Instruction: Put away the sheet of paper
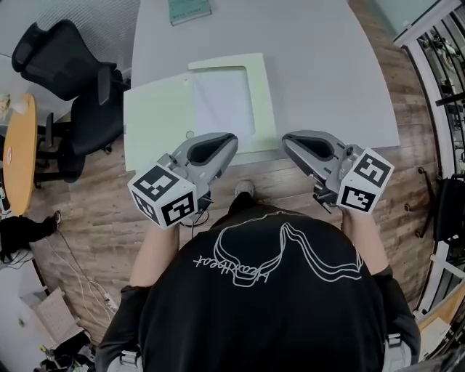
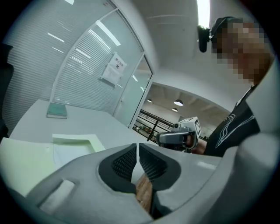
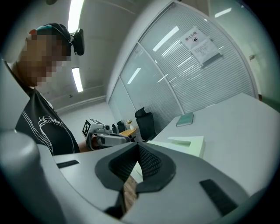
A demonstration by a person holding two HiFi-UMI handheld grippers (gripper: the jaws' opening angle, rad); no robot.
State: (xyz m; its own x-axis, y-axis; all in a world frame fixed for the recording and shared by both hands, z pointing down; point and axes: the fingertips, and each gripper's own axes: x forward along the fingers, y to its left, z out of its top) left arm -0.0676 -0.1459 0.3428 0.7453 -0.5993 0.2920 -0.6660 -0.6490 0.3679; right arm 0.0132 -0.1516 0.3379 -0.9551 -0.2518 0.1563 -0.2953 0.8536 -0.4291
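Observation:
A white sheet of paper [image 1: 221, 102] lies flat on an opened pale green folder [image 1: 156, 120] on the grey table [image 1: 327, 80], near its front edge. Both grippers hover at that edge, above the floor, tips turned inward toward each other. My left gripper [image 1: 229, 141] sits just short of the folder's near edge and is shut, its pads together with nothing between them [image 2: 137, 151]. My right gripper [image 1: 288, 142] is to the right of the folder, also shut and empty [image 3: 136, 149]. The left gripper view shows the folder [image 2: 26, 162] and sheet [image 2: 70, 151] low at left.
A teal book [image 1: 189, 10] lies at the table's far edge. Black office chairs [image 1: 73, 80] stand left of the table, beside an orange round table [image 1: 18, 145]. A metal railing [image 1: 436, 65] runs along the right. Wooden floor lies below the grippers.

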